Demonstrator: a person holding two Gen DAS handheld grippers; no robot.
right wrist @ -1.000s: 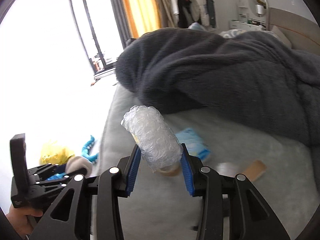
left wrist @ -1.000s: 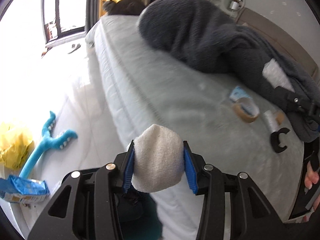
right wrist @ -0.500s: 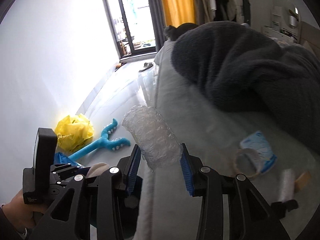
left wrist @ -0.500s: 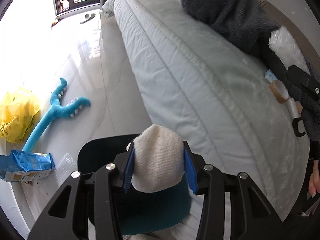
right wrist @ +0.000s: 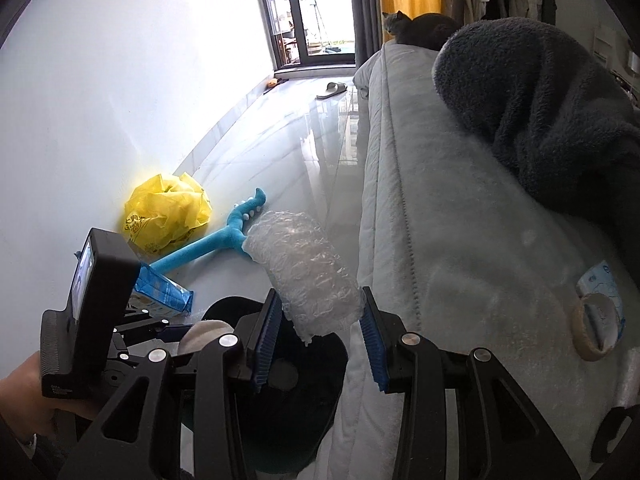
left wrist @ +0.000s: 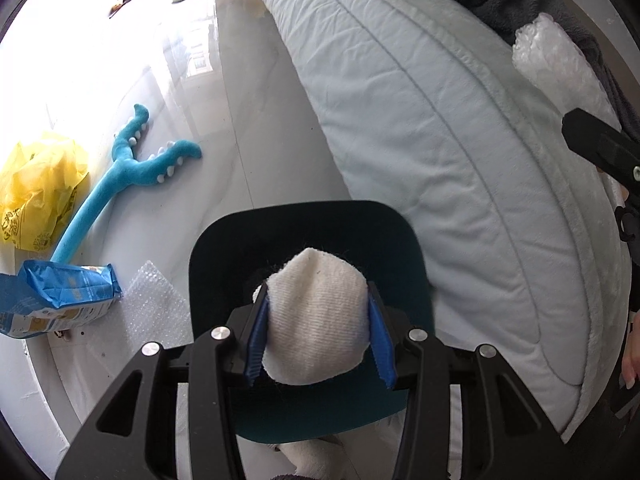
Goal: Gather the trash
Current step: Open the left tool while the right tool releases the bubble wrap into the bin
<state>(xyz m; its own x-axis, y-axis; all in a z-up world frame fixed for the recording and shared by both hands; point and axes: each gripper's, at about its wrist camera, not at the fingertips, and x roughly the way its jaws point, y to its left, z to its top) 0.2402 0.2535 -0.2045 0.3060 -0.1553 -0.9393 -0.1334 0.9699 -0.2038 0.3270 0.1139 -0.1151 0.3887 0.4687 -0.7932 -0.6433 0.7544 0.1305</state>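
Glossy pale floor tiles run beside a light grey bed (left wrist: 440, 128), with a dark teal bin (left wrist: 304, 240) at its edge. Over the bin's mouth, the left gripper (left wrist: 318, 332) is clenched partway on a white cloth wad (left wrist: 318, 320); the right gripper (right wrist: 318, 332) pinches a bubble-wrap roll (right wrist: 304, 268) (still above the bin). Print on the yellow bag (right wrist: 168, 208) and blue packet (left wrist: 60, 296) is too small to read.
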